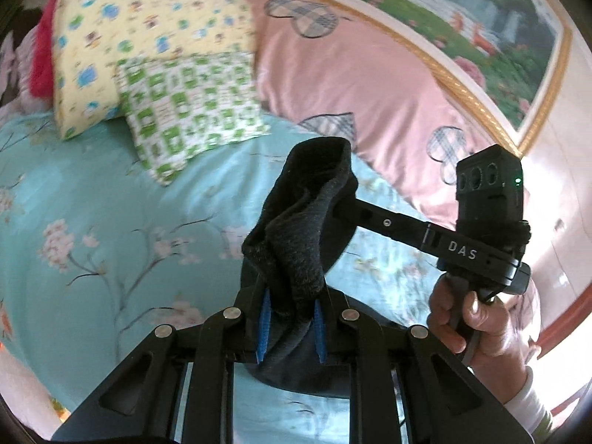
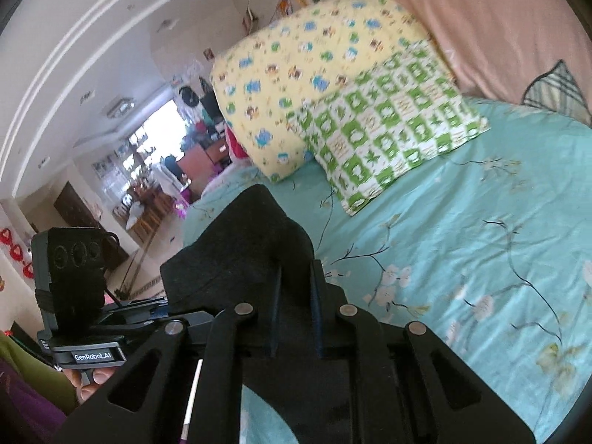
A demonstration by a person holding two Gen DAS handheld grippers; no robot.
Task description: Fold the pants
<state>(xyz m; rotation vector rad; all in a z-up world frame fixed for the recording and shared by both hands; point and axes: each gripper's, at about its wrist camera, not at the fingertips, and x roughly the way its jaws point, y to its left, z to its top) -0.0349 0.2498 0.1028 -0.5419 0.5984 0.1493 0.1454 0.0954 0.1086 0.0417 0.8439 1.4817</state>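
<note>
Black cloth filled the space between the blue pads (image 1: 265,327) of my left tongs (image 1: 292,329), so that hand was pinched shut on the pants (image 1: 296,229). My right tongs (image 2: 296,318) were squeezed on the same dark pants (image 2: 240,259) too, with the fingers close together and cloth bunched between them. Both hands held the pants up in the air, over the near part of the blue flowery bed sheet (image 1: 111,203), and none of the cloth I could see lay flat on it. From the left side I could see my right hand (image 1: 477,325) on its handle, just beside the cloth. I think a few things could have gone wrong. My two tongs were very near each other, so they might have bumped. Each one only held a small lump of cloth, so the pants might have slipped out if I pulled my hands apart fast. The rest hung below where I could not see, so it might have landed in a twisted heap. The green pillow (image 1: 192,111) and yellow pillow (image 1: 129,29) sat at the far end of the bed, well away.
</note>
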